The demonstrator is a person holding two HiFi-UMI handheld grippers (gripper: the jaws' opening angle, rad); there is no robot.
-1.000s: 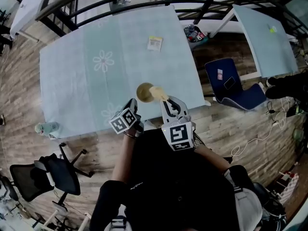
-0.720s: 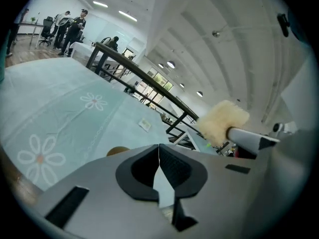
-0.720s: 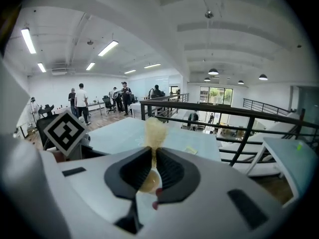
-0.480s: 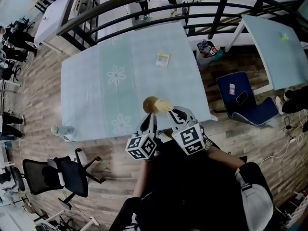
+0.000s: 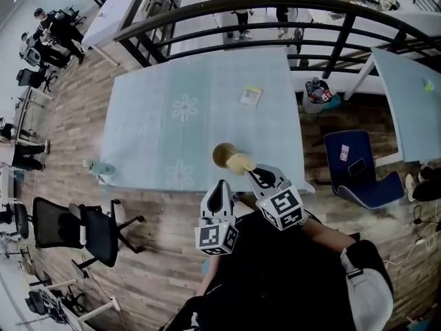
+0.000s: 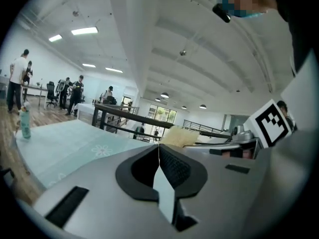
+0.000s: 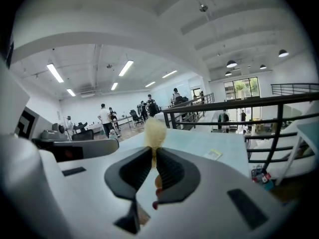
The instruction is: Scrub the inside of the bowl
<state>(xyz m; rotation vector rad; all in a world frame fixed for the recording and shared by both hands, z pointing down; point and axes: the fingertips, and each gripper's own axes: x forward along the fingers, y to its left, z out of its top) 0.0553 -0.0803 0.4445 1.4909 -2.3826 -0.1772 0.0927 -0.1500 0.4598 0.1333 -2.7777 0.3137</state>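
Observation:
A small brown bowl [image 5: 222, 154] stands near the front edge of the light blue table [image 5: 158, 136]. My right gripper [image 5: 256, 175] is shut on a pale yellow fibrous scrubber [image 5: 240, 162], which lies against the bowl's right rim. In the right gripper view the scrubber [image 7: 154, 130] sticks up out of the shut right gripper [image 7: 153, 157]. My left gripper [image 5: 222, 190] hangs just off the table's front edge, apart from the bowl. The left gripper [image 6: 158, 152] is shut with nothing between its fingers, and the scrubber [image 6: 178, 135] shows beyond it.
A small yellow packet [image 5: 251, 96] lies farther back on the table. A bottle [image 5: 98, 167] stands at the table's left front corner. A black railing [image 5: 275, 16] runs behind the table, a blue seat [image 5: 358, 167] stands at the right, and a black office chair [image 5: 69, 227] at the left.
My left gripper has drawn back from the bowl's left side toward my body, off the table edge. The right gripper stays at the bowl with the scrubber. The head view has shifted.

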